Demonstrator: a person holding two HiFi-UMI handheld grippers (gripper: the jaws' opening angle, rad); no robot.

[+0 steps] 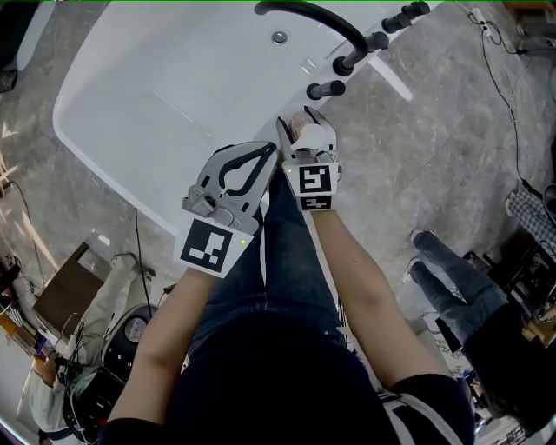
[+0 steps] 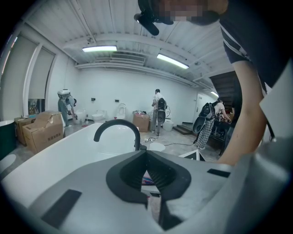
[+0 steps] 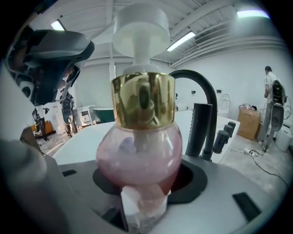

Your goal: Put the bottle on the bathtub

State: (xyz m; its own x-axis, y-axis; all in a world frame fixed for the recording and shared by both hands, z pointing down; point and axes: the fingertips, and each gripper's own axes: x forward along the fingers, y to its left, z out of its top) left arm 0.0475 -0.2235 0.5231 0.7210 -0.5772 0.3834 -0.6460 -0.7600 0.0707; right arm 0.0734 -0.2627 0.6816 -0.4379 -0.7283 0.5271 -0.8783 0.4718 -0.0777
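A round pink bottle point(image 3: 139, 157) with a gold collar and a white pump head fills the right gripper view, upright between the jaws. In the head view my right gripper point(image 1: 306, 139) is shut on the bottle point(image 1: 310, 132), held just over the near rim of the white bathtub point(image 1: 156, 113), close to the taps. My left gripper point(image 1: 274, 151) sits right beside it on the left with its jaws together and nothing in them. In the left gripper view its closed jaws point(image 2: 146, 154) point along the tub towards the spout.
A black curved faucet point(image 1: 321, 17) and black knobs point(image 1: 326, 89) stand on the tub's rim just beyond the bottle. Cables run over the grey floor. Another person's legs point(image 1: 452, 278) are at the right. Cardboard boxes point(image 2: 43, 130) and people stand far back.
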